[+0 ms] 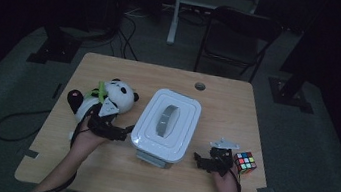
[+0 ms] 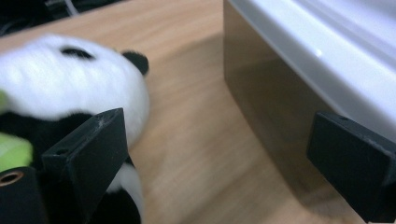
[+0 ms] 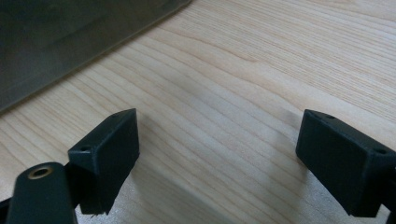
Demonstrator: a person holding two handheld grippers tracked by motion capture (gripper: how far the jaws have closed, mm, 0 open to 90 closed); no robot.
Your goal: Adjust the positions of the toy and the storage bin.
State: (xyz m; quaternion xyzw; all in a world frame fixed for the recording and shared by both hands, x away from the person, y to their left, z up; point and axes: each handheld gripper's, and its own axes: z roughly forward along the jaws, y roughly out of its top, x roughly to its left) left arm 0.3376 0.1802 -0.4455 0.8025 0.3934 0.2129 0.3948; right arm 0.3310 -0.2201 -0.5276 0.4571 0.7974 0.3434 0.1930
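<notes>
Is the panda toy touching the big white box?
Apart. In the left gripper view, bare wood shows between the panda toy and the white box.

We hold our left gripper (image 1: 120, 132) low and level, jaws spread wide and pointing toward our right side. Our right gripper (image 1: 202, 162) sits well apart from it, jaws equally wide, pointing back toward the left one, forearms angled inward.
</notes>
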